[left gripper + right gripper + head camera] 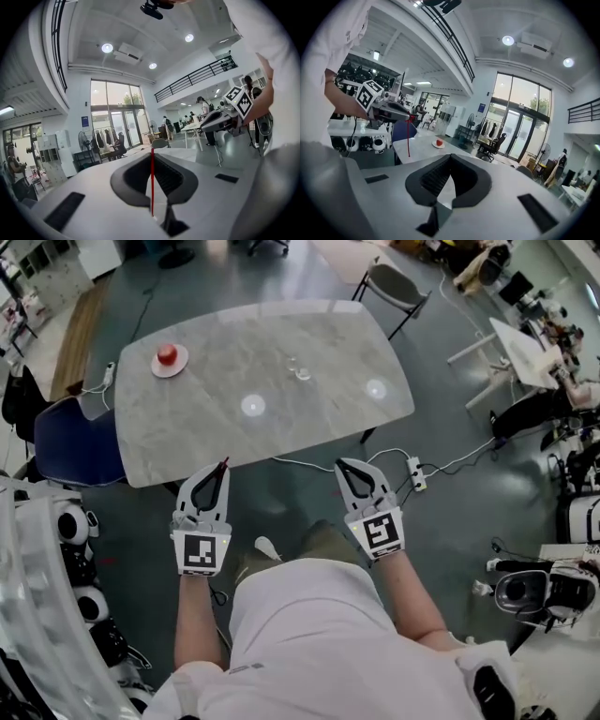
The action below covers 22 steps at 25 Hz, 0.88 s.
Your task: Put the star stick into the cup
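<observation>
Carry step in hand. The star stick (152,183) is pinched roughly vertical in the left gripper (221,468), just off the table's (187,437) near edge. The right gripper (350,466) has jaws pressed together, nothing between. A small clear item (300,371) mid-table is probably the cup. Next: reach over the table, align, lower in.

The table (309,432) lies open ahead; only the cup (301,370) at twelve o'clock and a plate (179,368) at eleven stand in the way.
</observation>
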Tool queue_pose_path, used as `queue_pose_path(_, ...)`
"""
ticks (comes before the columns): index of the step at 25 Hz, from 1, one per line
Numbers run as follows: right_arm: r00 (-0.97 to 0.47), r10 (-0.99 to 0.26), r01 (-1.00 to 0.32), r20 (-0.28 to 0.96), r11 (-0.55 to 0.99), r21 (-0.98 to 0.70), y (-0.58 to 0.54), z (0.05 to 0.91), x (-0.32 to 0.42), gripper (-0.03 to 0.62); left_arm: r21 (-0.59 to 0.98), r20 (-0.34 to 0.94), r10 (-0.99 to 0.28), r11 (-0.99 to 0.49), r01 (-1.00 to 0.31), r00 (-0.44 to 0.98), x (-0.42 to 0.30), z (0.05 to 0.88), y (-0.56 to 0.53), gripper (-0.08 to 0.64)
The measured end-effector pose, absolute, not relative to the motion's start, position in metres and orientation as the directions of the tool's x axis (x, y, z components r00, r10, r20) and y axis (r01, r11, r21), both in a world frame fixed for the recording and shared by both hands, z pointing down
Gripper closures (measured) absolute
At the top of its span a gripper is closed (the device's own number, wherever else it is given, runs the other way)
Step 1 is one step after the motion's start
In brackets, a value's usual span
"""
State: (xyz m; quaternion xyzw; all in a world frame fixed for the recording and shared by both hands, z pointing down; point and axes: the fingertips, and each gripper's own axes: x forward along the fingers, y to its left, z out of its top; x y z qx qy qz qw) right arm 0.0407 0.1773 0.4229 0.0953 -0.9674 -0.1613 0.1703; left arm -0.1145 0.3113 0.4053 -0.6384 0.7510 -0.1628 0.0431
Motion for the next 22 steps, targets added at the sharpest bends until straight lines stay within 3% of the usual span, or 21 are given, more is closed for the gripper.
queue_pose_path(9,-0.929,-0.163,-0.064,0.332,0.955,0.291,0.137,0.435,-0.024,0.581,-0.273,0.198,-0.952,0.176,-0.946,-0.235,-0.164,0.420,0.277,0.544)
queue_pose_path(22,-0.946,-0.043,0.037,0.321,0.970,0.239,-0.022,0.442,-0.065,0.581,-0.298,0.231,-0.916,0.253,-0.921,-0.327,-0.198,0.404,0.122,0.543)
